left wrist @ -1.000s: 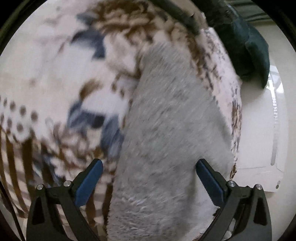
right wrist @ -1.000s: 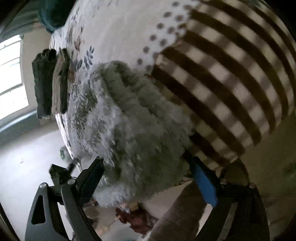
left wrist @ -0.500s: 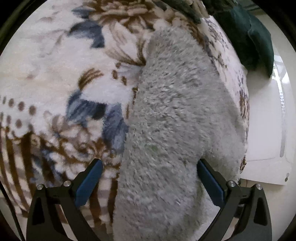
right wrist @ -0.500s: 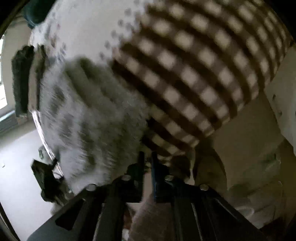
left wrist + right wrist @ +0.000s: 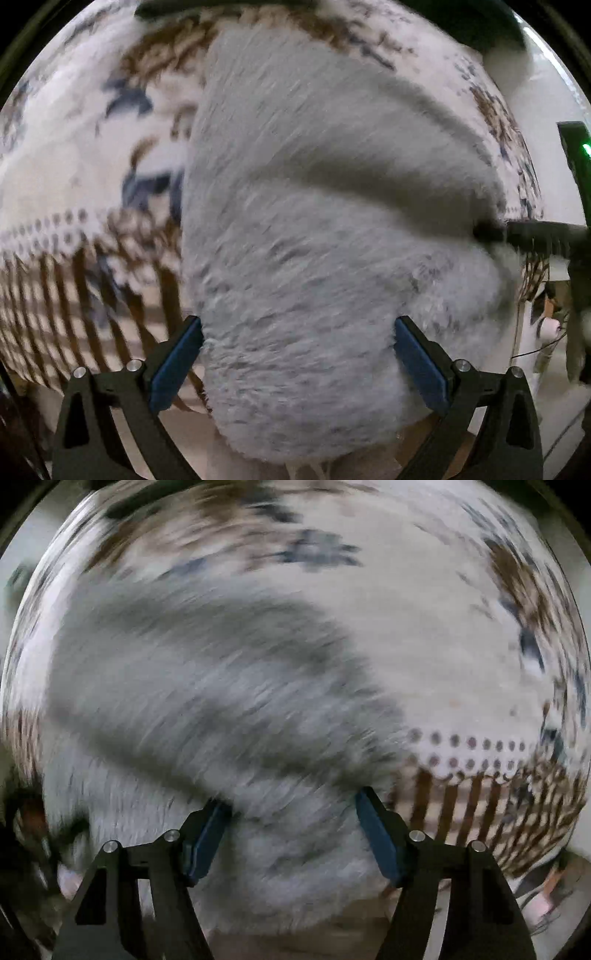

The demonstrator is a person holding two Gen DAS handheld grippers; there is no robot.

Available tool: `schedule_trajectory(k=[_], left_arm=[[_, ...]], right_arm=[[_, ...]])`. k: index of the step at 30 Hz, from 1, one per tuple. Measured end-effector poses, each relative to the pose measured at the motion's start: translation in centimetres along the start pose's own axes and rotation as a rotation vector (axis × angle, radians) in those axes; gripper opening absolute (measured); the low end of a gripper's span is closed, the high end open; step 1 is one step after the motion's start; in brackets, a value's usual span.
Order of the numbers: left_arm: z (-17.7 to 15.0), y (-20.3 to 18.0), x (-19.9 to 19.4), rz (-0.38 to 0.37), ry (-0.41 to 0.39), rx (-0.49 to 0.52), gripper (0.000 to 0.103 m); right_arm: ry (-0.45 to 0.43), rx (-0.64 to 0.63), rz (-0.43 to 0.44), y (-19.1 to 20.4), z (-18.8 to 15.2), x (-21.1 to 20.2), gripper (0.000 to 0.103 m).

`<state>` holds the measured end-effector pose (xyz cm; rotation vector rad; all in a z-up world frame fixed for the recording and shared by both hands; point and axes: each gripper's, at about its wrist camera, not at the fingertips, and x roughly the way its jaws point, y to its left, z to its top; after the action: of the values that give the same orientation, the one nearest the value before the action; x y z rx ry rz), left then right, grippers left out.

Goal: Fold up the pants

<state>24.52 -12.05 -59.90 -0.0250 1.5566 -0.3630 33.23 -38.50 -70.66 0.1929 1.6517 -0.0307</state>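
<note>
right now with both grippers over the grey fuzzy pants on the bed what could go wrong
1. The right gripper, whose jaws have just been opening, stands open over the thick grey pants; closing now might pinch only pile, or the patterned blanket underneath.
2. The folded end lies near the bed edge, so a tug could drag it off.

White floral blanket (image 5: 92, 155), brown stripes and dots along its edge

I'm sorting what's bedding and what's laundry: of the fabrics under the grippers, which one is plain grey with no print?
The fluffy grey pants. They are one plain colour, lying on the blanket, which carries blue and brown flowers, dots and brown stripes.
</note>
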Motion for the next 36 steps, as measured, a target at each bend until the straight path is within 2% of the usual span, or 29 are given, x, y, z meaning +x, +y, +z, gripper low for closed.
schedule_trajectory(k=[3, 6, 8, 11, 13, 15, 17, 19, 21, 24, 28, 30, 33, 36], left_arm=[[-0.2, 1.2, 0.4, -0.057, 0.017, -0.067, 0.103], [-0.3, 1.8, -1.1, -0.099, 0.001, -0.097, 0.103], [-0.3, 2.6, -3.0, -0.162, -0.044, -0.141, 0.103], [0.3, 4.5, -4.9, -0.226, -0.114, -0.199, 0.103], [0.9, 5.9, -4.8, -0.234, -0.133, -0.229, 0.103], [1.6, 7.2, -3.9, -0.262, -0.138, -0.266, 0.103], [2.3, 8.3, -2.3, -0.308, -0.123, -0.309, 0.103], [2.5, 8.7, -1.2, -0.347, -0.114, -0.318, 0.103], [3.0, 8.6, -0.1, -0.392, -0.1, -0.321, 0.103], [3.3, 8.9, 1.4, -0.422, -0.066, -0.326, 0.103], [4.1, 8.8, 2.9, -0.456, -0.051, -0.339, 0.103], [4.3, 8.9, 3.6, -0.469, -0.038, -0.335, 0.103], [4.8, 9.1, 4.6, -0.493, -0.022, -0.33, 0.103], [5.5, 9.1, 5.1, -0.51, 0.002, -0.322, 0.103]], right_arm=[[0.029, 0.098, 0.083, -2.1, 1.1, 1.0, 0.073], [0.055, 0.147, 0.188, -2.8, 0.7, 0.5, 0.076], [0.052, 0.211, 0.268, -4.4, -0.1, -0.3, 0.086], [-0.021, 0.373, 0.455, -8.0, -4.1, -1.4, 0.089], [-0.073, 0.447, 0.528, -9.8, -7.3, -1.0, 0.094], [-0.121, 0.513, 0.604, -11.0, -10.5, 0.8, 0.094], [-0.158, 0.552, 0.695, -11.3, -12.0, 3.0, 0.095], [-0.106, 0.606, 0.82, -11.1, -13.0, 6.8, 0.095], [-0.094, 0.628, 0.927, -11.3, -13.6, 9.4, 0.098], [-0.109, 0.606, 1.023, -11.3, -13.1, 11.2, 0.103], [-0.08, 0.552, 1.103, -10.1, -12.3, 11.8, 0.103], [-0.049, 0.495, 1.11, -7.1, -11.2, 12.2, 0.103], [0.005, 0.438, 1.048, -5.6, -10.4, 12.5, 0.103], [-0.001, 0.489, 1.008, -5.4, -9.9, 13.3, 0.103]])
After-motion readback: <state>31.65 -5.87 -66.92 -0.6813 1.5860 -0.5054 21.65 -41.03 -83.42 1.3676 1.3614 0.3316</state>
